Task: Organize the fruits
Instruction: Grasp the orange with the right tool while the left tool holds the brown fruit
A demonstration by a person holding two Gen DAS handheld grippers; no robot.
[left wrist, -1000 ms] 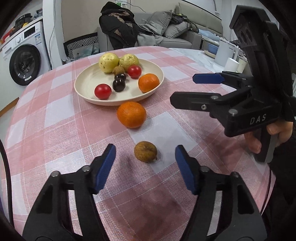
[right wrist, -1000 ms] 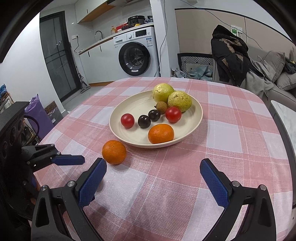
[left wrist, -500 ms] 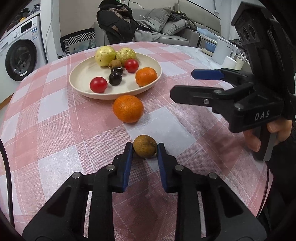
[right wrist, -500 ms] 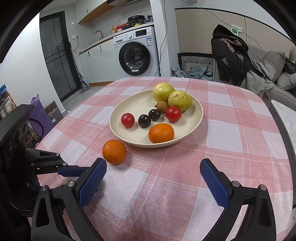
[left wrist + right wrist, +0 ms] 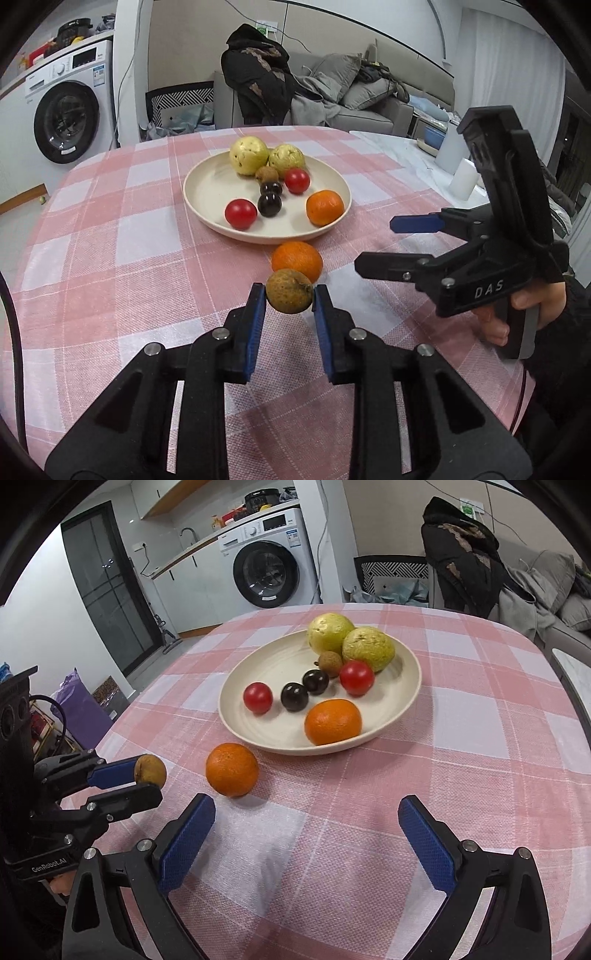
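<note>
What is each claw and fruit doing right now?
Left claw: shut on the small brown round fruit.
Right claw: open, holding nothing.
Loose orange: on the pink checked tablecloth.
Cream round plate: holds eight fruits.

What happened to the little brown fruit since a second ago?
The left gripper moved in, shut on the small brown fruit and lifted it off the tablecloth. The right gripper stayed open; the orange beside the plate hasn't moved.
</note>
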